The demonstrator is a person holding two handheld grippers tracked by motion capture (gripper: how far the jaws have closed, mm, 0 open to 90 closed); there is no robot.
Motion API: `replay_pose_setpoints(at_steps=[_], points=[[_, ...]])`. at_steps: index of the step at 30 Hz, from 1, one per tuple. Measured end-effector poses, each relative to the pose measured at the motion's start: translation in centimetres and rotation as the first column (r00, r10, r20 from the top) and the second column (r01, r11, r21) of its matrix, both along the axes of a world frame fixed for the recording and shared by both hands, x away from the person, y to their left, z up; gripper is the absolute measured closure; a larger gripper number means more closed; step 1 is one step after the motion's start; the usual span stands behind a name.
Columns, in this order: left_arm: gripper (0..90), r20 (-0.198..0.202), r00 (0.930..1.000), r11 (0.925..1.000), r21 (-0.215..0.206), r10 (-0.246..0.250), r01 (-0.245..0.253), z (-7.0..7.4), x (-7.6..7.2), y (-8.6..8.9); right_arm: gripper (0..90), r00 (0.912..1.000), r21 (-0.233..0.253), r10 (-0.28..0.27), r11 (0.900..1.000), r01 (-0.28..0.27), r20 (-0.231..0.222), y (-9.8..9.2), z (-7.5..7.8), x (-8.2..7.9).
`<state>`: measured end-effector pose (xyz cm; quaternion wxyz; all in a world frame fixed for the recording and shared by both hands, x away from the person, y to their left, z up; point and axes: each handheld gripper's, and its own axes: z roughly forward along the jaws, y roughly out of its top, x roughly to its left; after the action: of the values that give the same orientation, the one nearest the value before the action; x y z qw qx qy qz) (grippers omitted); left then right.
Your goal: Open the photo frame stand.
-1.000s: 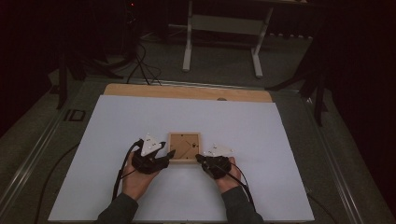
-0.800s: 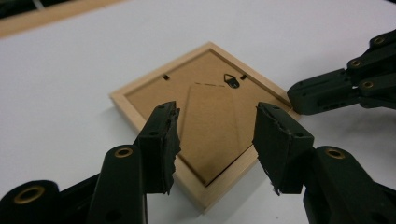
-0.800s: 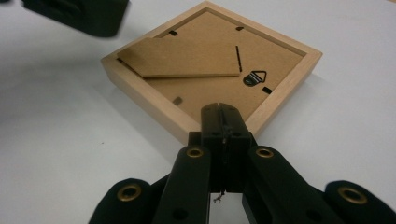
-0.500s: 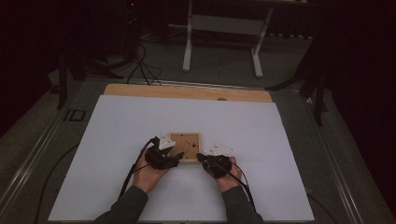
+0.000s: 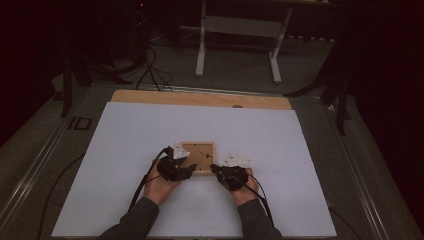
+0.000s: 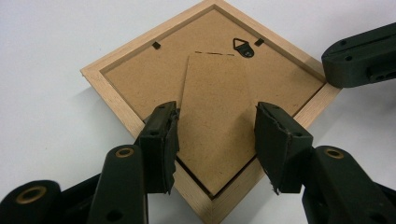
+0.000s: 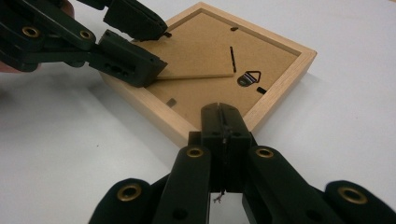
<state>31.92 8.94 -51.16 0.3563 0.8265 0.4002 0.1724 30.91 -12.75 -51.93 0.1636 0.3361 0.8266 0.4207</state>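
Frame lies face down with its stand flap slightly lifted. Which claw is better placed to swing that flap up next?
Left. The left claw is open, its jaws either side of the stand flap. The right claw is shut at the edge of the picture frame.

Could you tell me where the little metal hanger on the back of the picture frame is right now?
The hanger sits near the far edge of the frame's backboard in the left gripper view, just beyond the stand flap that the open left tool straddles.
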Motion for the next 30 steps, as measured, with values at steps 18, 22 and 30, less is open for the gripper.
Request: replay_pose_setpoints(at_steps=[18,22,30], points=[[46.7,0.009,0.9999,0.9999,-0.013,0.006,-0.006,1.6,0.1,-0.4,89.8,1.0,0.002,-0.002,1.0,0.002,0.0,0.0,0.0,0.0],[41.3,-0.022,0.9995,0.9996,-0.018,0.022,-0.022,1.3,0.3,-0.4,89.7,1.0,0.002,-0.002,1.0,0.002,0.0,0.0,0.0,0.0],[48.1,-0.115,0.9925,0.9982,-0.04,0.04,-0.045,0.8,0.8,-0.1,89.7,1.0,0.002,-0.002,1.0,0.002,0.001,0.0,0.0,0.0]])
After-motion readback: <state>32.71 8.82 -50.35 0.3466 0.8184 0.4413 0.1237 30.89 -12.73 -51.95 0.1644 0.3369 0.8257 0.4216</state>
